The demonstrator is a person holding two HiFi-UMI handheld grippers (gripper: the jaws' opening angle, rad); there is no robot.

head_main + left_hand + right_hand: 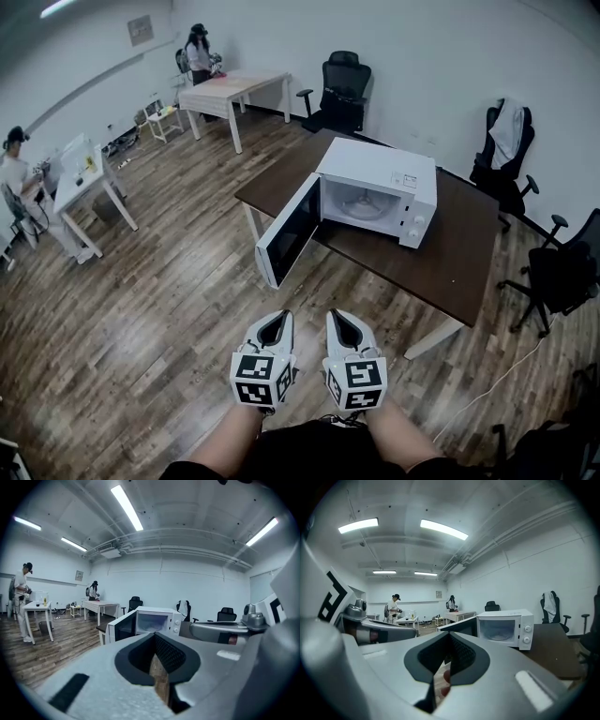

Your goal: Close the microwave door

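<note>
A white microwave (380, 178) stands on a dark brown table (459, 253). Its door (289, 232) hangs wide open, swung out to the left over the table's front edge, and the cavity looks empty. My left gripper (275, 323) and right gripper (343, 321) are held side by side low in the head view, well short of the table and touching nothing. Both are shut with nothing between the jaws. The left gripper view looks past its shut tips (154, 637) at the microwave (157, 620) and door (123, 626). In the right gripper view the microwave (506, 627) sits to the right of the tips (449, 637).
Black office chairs (339, 89) (553, 277) stand behind and to the right of the table. White tables (230, 92) (84, 173) with people (199, 56) at them are far left and back. A cable (487, 389) lies on the wooden floor at the right.
</note>
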